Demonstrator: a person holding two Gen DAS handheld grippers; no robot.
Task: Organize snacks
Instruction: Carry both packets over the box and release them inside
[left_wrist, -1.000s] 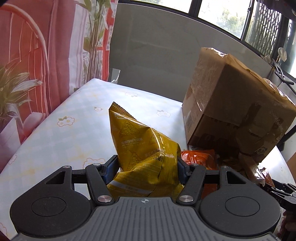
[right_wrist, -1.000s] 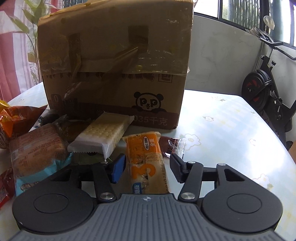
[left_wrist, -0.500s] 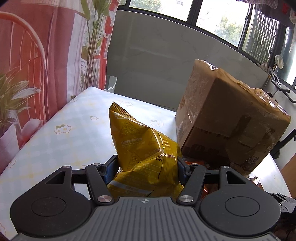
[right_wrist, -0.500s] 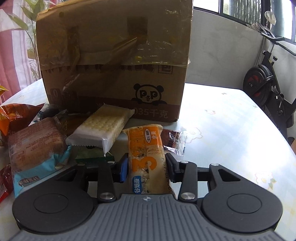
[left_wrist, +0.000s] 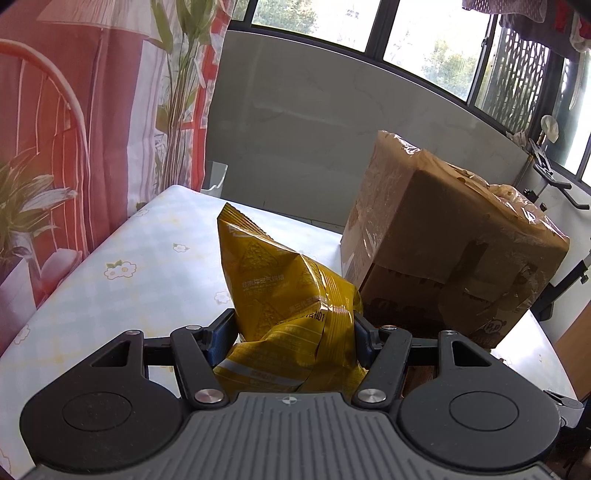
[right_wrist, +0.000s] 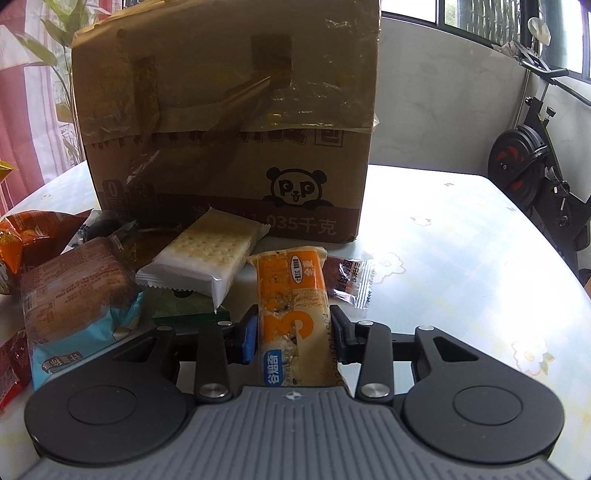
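Right tongs (right_wrist: 293, 334): jaws closing, pads pressing both long sides of the orange cereal bar (right_wrist: 295, 314). The bar lies lengthwise between the jaws, far end toward the cardboard box (right_wrist: 229, 122), near end under the tong body. Whether it is lifted off the counter (right_wrist: 461, 236) I can't tell.

Left tongs (left_wrist: 291, 332): clamped on the yellow chip bag (left_wrist: 280, 291), jaws about halfway apart, pads dug into the bag's lower sides. Bag stands upright, top corner pointing up and away.

Around the right tongs:
- Small brown sachet (right_wrist: 349, 278) just right of the bar's far end, touching or nearly so.
- White cracker pack (right_wrist: 207, 256) just left of the bar, propped at a tilt, near end over a green pack (right_wrist: 186, 308).
- Brown bread pack with blue end (right_wrist: 79, 295) further left; orange bag (right_wrist: 31, 234) behind it at the left edge; red wrapper (right_wrist: 11, 363) at the lower left corner.
- Box stands directly behind the pile, its front bottom edge close to the cracker pack and bar.

Open room: right of the bar the counter is bare out to its rounded edge, with an exercise bike (right_wrist: 535, 173) beyond it. In the left wrist view the counter left of the chip bag is bare up to the curtain (left_wrist: 74, 147) edge; the box sits close on the bag's right, a narrow gap between.
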